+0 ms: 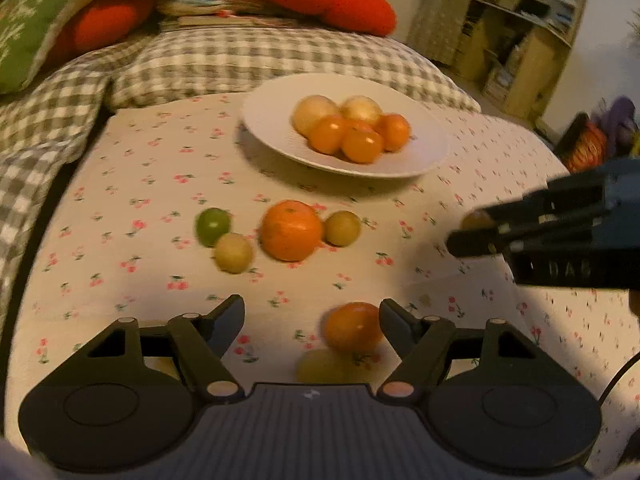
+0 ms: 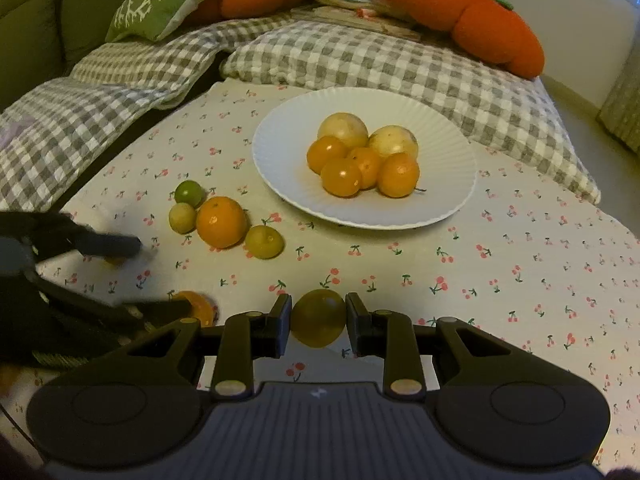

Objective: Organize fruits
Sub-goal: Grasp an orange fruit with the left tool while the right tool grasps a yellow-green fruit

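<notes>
Your left gripper [image 1: 312,322] has its jaws wide and holds nothing. A small orange fruit [image 1: 353,327] lies on the cherry-print cloth [image 1: 120,240] between them, hard against the right-hand finger with open room on the other side; a pale yellowish fruit [image 1: 320,365] sits just behind it, closer to the gripper body. To centre the orange one, I judge you need to shift that gripper toward its own right before closing.

Ahead, midway, four loose fruits sit in a row: a green one [image 1: 212,226], a pale one [image 1: 233,252], a big orange [image 1: 291,230] and another pale one [image 1: 342,228].

Your right gripper [image 2: 318,318] has its jaws narrow, clamped on an olive-yellow round fruit [image 2: 319,318]. The white plate [image 2: 280,160] lies straight ahead and slightly right, well apart from the jaws, already carrying six fruits, so this hand is the one placed to deliver.
</notes>
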